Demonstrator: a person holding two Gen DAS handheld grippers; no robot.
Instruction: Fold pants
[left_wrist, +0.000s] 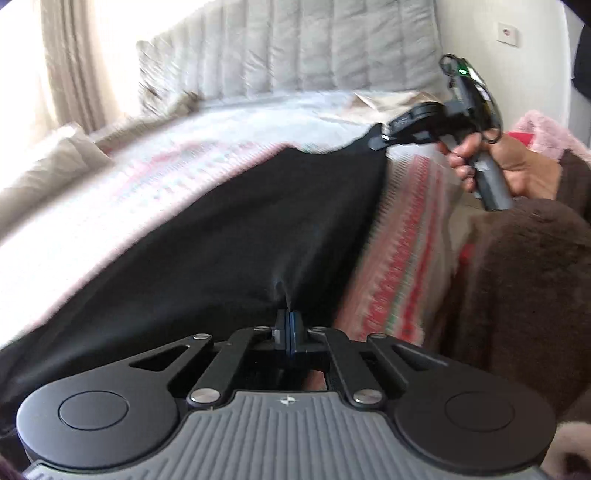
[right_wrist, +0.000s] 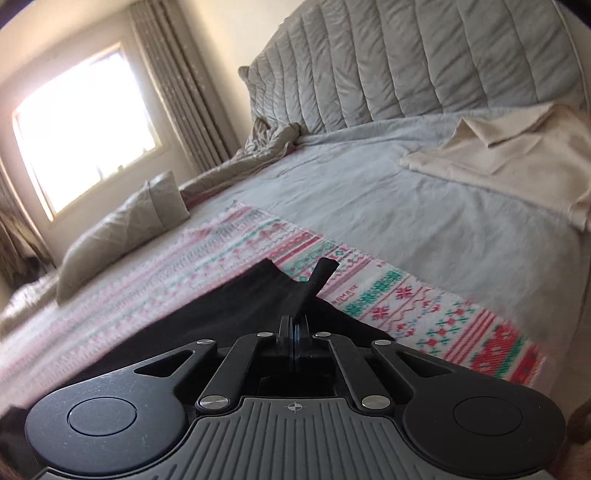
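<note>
Black pants (left_wrist: 236, 221) hang stretched above a bed covered by a red, green and white patterned blanket (left_wrist: 399, 258). My left gripper (left_wrist: 290, 314) is shut on the pants' near edge, which puckers at the pads. My right gripper (left_wrist: 384, 137), held by a hand, is shut on the pants' far corner. In the right wrist view my right gripper (right_wrist: 294, 320) pinches the black pants (right_wrist: 221, 314), and a strip of the fabric sticks up past the closed pads over the patterned blanket (right_wrist: 406, 299).
A grey quilted headboard (right_wrist: 424, 62) stands at the back. A cream cloth (right_wrist: 517, 162) lies on the grey bedspread (right_wrist: 369, 206). A pillow (right_wrist: 122, 232) lies at left below a bright window (right_wrist: 85, 122). A brown fleece (left_wrist: 517, 295) and a pink blanket (left_wrist: 546, 129) are at right.
</note>
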